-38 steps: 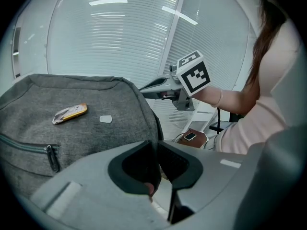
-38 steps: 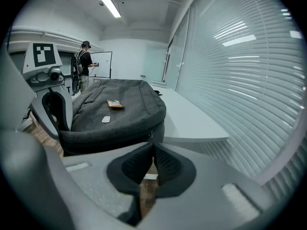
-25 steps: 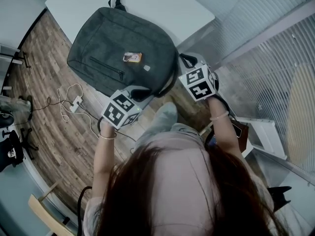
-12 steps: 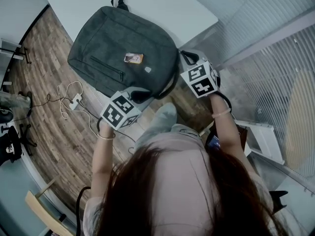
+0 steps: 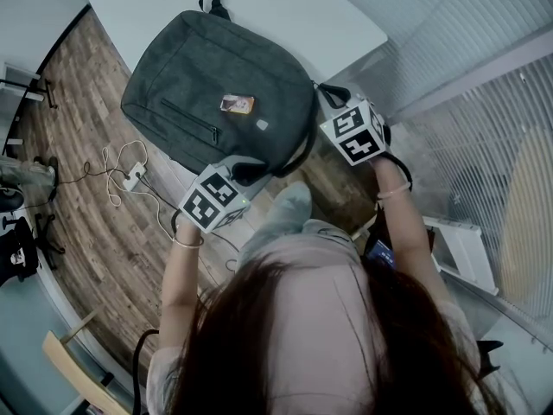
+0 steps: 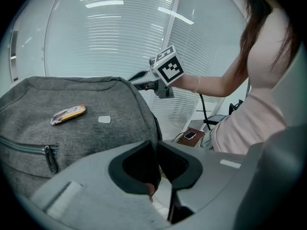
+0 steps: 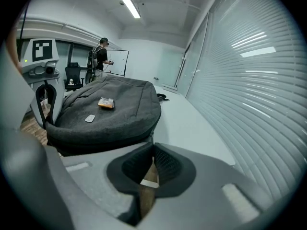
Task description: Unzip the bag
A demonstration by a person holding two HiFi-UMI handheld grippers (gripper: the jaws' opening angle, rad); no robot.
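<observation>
Right gripper (image 7: 153,150) has its jaws pinched narrow at the near right corner of the grey backpack (image 5: 216,85), apparently on the zipper pull (image 7: 151,138). The left gripper (image 6: 156,145) clamps the backpack's near rim, and the white table (image 5: 328,15) lies under the backpack. If the pull slips from that small bite, or the left clamp lets the backpack drag sideways, the zip would likely stall; both forearms reach forward, grippers angled down.
</observation>
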